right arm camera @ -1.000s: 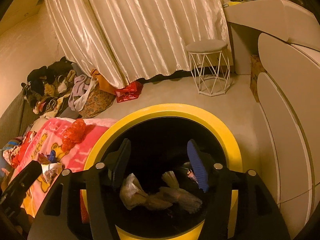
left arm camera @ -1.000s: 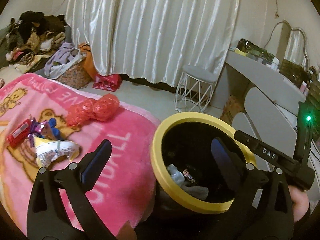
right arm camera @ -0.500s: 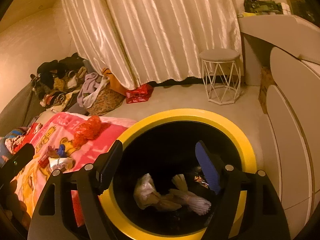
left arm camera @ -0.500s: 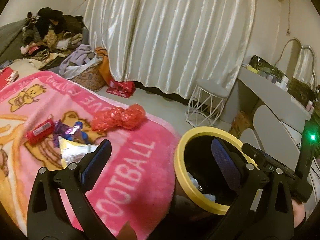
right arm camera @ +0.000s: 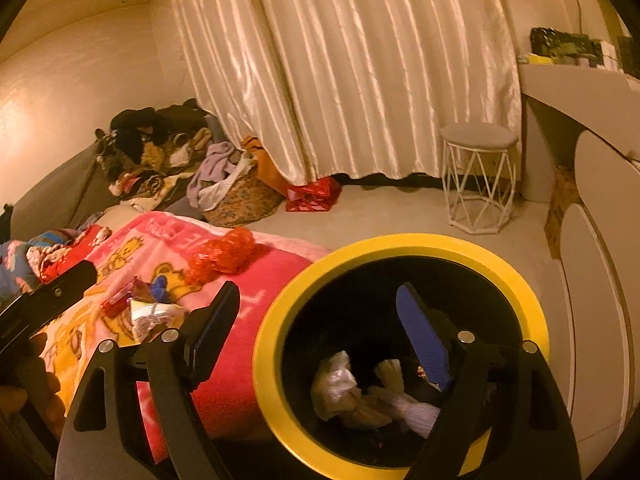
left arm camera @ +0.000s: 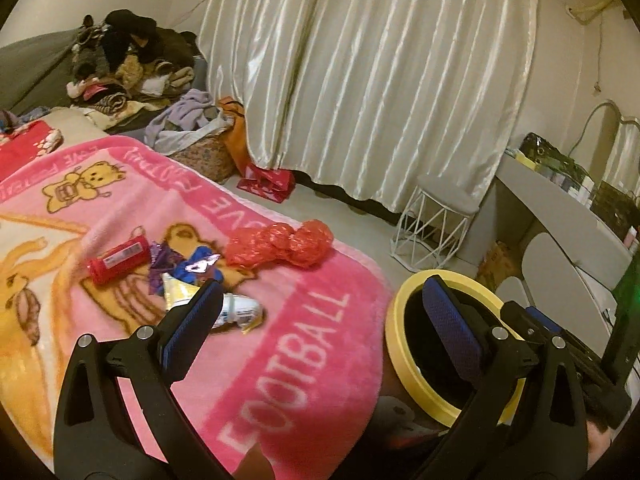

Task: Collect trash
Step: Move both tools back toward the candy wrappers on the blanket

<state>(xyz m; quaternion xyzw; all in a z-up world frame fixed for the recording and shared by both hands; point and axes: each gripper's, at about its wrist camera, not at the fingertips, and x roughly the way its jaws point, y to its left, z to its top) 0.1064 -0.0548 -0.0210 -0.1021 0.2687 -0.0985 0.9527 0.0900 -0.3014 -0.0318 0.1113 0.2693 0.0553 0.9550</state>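
Observation:
A black bin with a yellow rim (right arm camera: 404, 242) stands beside the bed and holds crumpled wrappers (right arm camera: 340, 388); it also shows in the left wrist view (left arm camera: 404, 344). On the pink blanket (left arm camera: 304, 340) lie a red crumpled bag (left arm camera: 280, 244), a red tube (left arm camera: 120, 258), purple and blue foil wrappers (left arm camera: 188, 266) and a white-yellow packet (left arm camera: 236, 308). My left gripper (left arm camera: 320, 316) is open and empty above the blanket's edge, near the packet. My right gripper (right arm camera: 320, 328) is open and empty, its right finger over the bin's mouth.
A white wire stool (right arm camera: 478, 184) stands by the curtain (right arm camera: 348, 68). A white vanity desk (right arm camera: 576, 112) is at the right. A laundry basket (right arm camera: 236, 196), a red bag (right arm camera: 312, 196) and piled clothes (right arm camera: 148, 148) lie at the back left.
Both grippers have shifted left, away from the bin toward the blanket. The trash on the blanket is now closer to the left gripper. Both stay open.

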